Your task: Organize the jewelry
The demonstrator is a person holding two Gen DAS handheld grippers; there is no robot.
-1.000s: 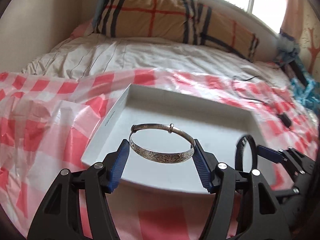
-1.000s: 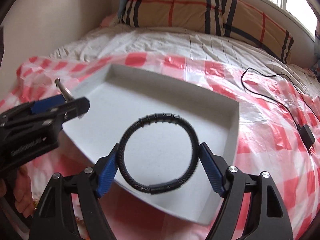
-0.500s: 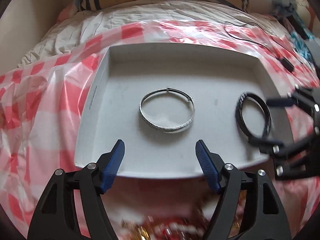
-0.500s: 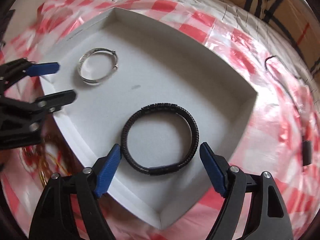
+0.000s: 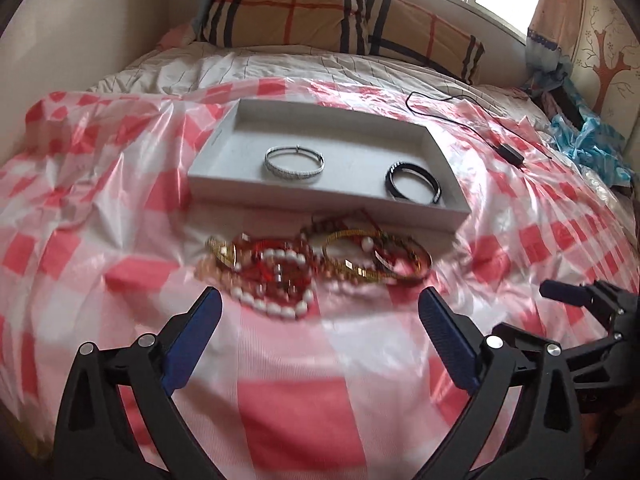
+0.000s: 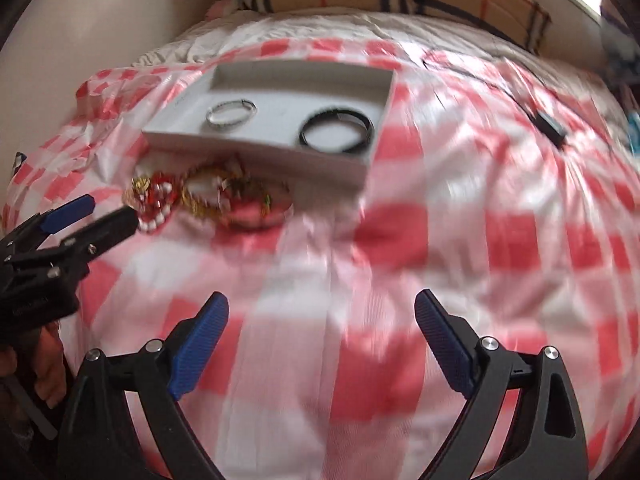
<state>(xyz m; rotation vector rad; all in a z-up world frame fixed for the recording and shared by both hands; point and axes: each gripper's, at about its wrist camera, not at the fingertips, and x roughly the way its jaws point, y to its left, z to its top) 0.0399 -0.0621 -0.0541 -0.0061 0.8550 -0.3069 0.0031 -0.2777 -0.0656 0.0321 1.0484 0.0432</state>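
Both tongs are empty. The left gripper [image 5: 318,316] has its jaws spreading apart over bare checked cloth, nothing between the blue pads, and the right gripper [image 6: 322,320] is likewise opening on nothing. In the left wrist view the right gripper shows at the right edge; in the right wrist view the left one shows at the left edge, its tips close by the heap, though I cannot tell whether they touch it.

Just beyond the left gripper's fingertips lies the jewelry heap [image 5: 316,264], a tangle on the red-and-white plastic sheet [image 5: 100,200] spread over the bed. It sits right against the near wall of the white tray [image 5: 320,200]. Inside the tray, a silver bangle [image 5: 295,163] rests left of centre and a black bracelet [image 5: 414,187] lies by the near right corner, the two well apart.

By my reading, two pieces are sorted and most of the work is still ahead: the whole heap has yet to go into the tray.

Count: two grippers, one tray, two bracelets in it. The heap holds at least one string of white beads, a couple of gold bangles or chains and some red beaded strands; blur and tangling prevent a firm number, but it looks like several pieces.

Farther out, a black cable with its small adapter [image 5: 510,154] lies on the sheet toward the far right, and one long plaid pillow [image 5: 340,20] lies along the head of the bed.
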